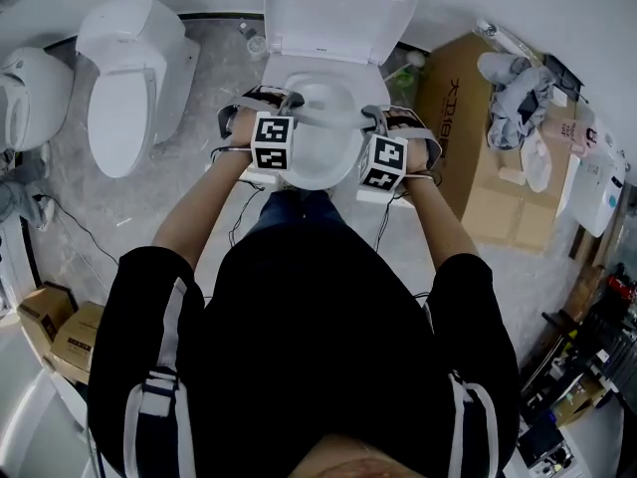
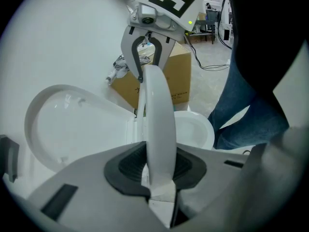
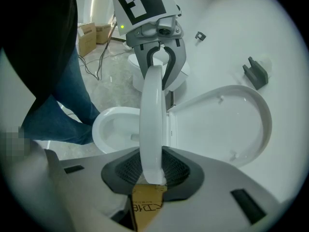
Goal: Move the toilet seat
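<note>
1. Left gripper view: the left gripper (image 2: 157,178) is clamped on the toilet seat (image 2: 157,110); the seat's thin edge stands upright between its pads.
2. Right gripper view: the right gripper (image 3: 152,175) grips the opposite side of the seat in the same way; the two grippers face each other across it.
3. Beneath both grippers sits the open toilet bowl (image 1: 323,172); the seat is held up off its rim.
4. Beyond the jaws the lid (image 1: 338,13) stands raised; a cardboard box (image 1: 478,167) lies to the right of the right gripper; a second toilet (image 1: 124,83) stands well to the left of the left gripper.
</note>
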